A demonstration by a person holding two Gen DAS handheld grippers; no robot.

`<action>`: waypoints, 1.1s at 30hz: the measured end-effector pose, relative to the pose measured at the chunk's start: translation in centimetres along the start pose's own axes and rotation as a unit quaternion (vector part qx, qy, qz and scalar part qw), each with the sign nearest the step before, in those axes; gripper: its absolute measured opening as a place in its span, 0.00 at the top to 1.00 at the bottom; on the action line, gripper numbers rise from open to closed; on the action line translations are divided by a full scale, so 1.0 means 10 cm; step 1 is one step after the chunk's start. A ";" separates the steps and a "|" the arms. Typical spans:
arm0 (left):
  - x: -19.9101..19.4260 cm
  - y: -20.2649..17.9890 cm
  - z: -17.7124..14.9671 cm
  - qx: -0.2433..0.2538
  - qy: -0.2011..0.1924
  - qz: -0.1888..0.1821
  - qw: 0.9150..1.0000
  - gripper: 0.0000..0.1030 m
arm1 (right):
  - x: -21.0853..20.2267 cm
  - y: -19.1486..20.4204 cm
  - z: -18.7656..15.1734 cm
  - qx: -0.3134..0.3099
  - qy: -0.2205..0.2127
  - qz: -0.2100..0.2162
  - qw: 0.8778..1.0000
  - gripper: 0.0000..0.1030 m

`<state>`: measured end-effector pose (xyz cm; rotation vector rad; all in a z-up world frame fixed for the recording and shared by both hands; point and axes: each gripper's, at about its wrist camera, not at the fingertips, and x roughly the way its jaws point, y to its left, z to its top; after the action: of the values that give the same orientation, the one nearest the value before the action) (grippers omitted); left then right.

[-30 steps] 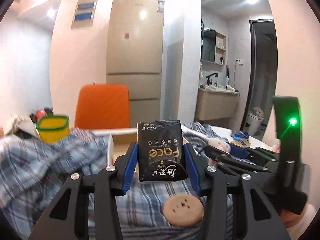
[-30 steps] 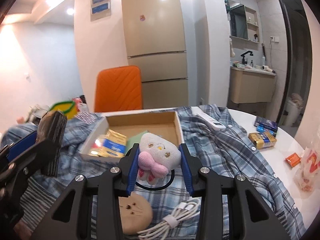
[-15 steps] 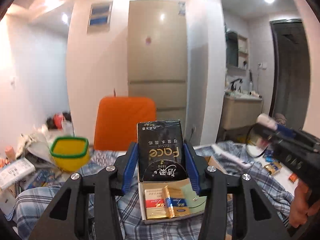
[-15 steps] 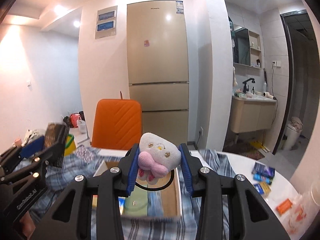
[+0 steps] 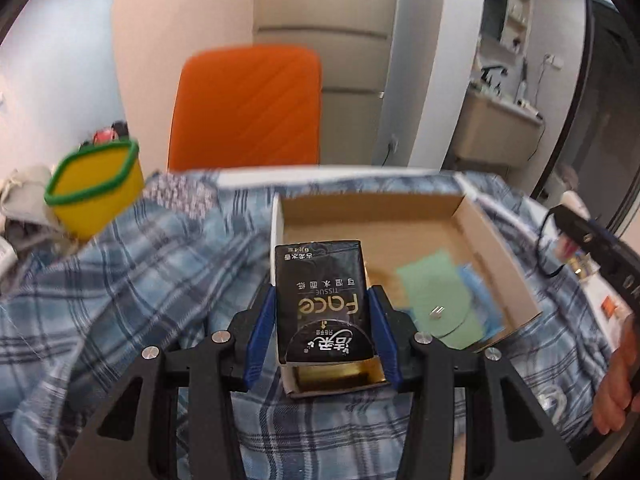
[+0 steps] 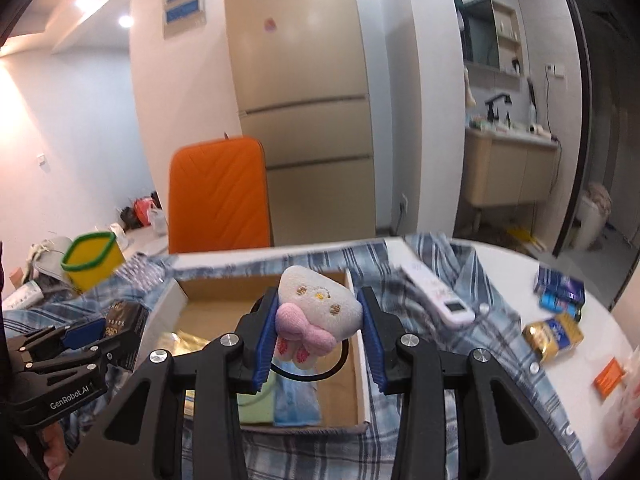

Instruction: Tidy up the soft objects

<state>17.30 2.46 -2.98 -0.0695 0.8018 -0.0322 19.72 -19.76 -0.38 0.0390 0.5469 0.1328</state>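
My left gripper is shut on a black tissue pack and holds it over the near left corner of an open cardboard box. My right gripper is shut on a white plush toy with a pink bow, held above the same box. The box holds a green cloth, a blue cloth and gold packets. The left gripper and its pack also show at the left edge of the right wrist view.
A blue plaid shirt covers the table. A yellow cup with a green rim stands far left. An orange chair is behind the table. A white remote, small packets and an orange card lie to the right.
Both grippers have tilted down and moved in over the box, still holding the tissue pack and the plush toy. The box now fills more of both views.
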 end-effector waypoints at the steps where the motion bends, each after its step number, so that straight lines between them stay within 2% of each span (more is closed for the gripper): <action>1: 0.05 -0.01 -0.03 0.000 0.008 0.001 1.000 0.56 | 0.03 -0.01 -0.02 0.001 0.004 -0.001 1.000 0.61; 8: 0.18 -0.10 -0.14 0.017 0.031 -0.005 0.999 0.56 | 0.13 -0.07 -0.14 -0.014 0.021 -0.004 1.000 0.61; 16: 0.23 -0.12 -0.16 0.027 0.039 -0.018 0.999 0.56 | 0.20 -0.17 -0.14 -0.008 0.036 0.002 0.999 0.61; 19: 0.23 -0.13 -0.16 0.031 0.035 -0.019 0.999 0.53 | 0.22 -0.19 -0.14 -0.006 0.040 0.005 0.999 0.61; 20: 0.21 -0.13 -0.16 0.030 0.030 -0.019 0.999 0.50 | 0.23 -0.19 -0.15 -0.006 0.042 0.007 0.999 0.61; 24: 0.05 -0.13 -0.15 0.030 -0.012 -0.002 0.999 0.23 | 0.27 -0.19 -0.17 -0.004 0.050 0.016 0.999 0.61; 27: -0.03 -0.13 -0.15 0.032 -0.038 0.004 0.999 0.12 | 0.30 -0.17 -0.20 -0.004 0.057 0.024 0.998 0.61; 29: -0.08 -0.14 -0.14 0.035 -0.052 0.002 0.998 0.10 | 0.32 -0.14 -0.21 -0.010 0.060 0.022 0.998 0.61; 31: -0.13 -0.14 -0.14 0.038 -0.068 -0.003 0.997 0.08 | 0.35 -0.12 -0.23 -0.019 0.064 0.013 0.998 0.61; 33: -0.19 -0.16 -0.14 0.041 -0.086 -0.007 0.995 0.01 | 0.39 -0.12 -0.25 -0.022 0.073 -0.003 0.997 0.61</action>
<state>14.92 0.92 -2.49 -0.0002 0.6268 -0.0709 21.84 -20.40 -4.57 -0.0158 0.6893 0.1427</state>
